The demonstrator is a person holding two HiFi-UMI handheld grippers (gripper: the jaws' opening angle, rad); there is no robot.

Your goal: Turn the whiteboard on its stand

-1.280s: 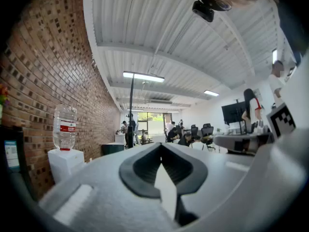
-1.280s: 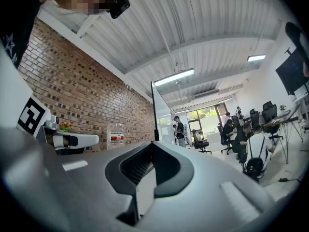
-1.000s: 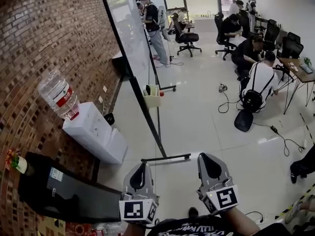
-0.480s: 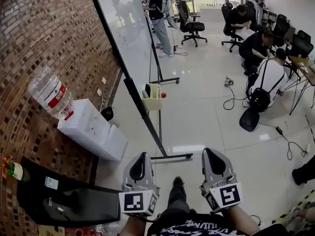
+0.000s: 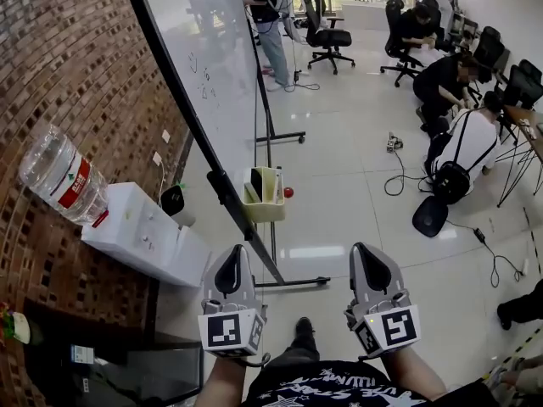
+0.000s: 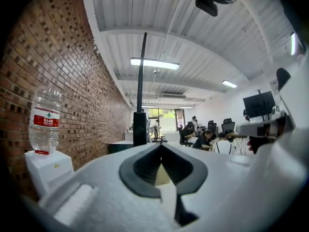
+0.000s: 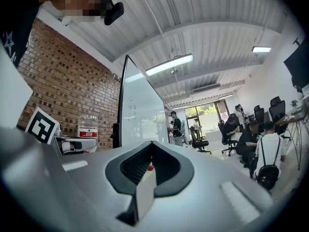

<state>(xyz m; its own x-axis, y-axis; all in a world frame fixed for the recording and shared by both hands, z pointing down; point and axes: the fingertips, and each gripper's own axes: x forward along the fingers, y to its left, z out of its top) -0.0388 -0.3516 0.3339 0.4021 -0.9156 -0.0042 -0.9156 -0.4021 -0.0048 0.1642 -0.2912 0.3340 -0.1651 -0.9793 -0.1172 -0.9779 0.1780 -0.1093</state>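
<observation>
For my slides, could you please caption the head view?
Left gripper and right gripper, shut and empty, face the whiteboard on its stand by a brick wall.

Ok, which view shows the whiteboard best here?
The head view: the whiteboard shows its face, dark frame and the stand's foot on the floor. The right gripper view shows its face, but the right gripper hides the base. The left gripper view sees it edge-on, a thin dark post.

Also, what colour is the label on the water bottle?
Red, with a white band along its lower edge. The bottle shows it best in the left gripper view.
</observation>
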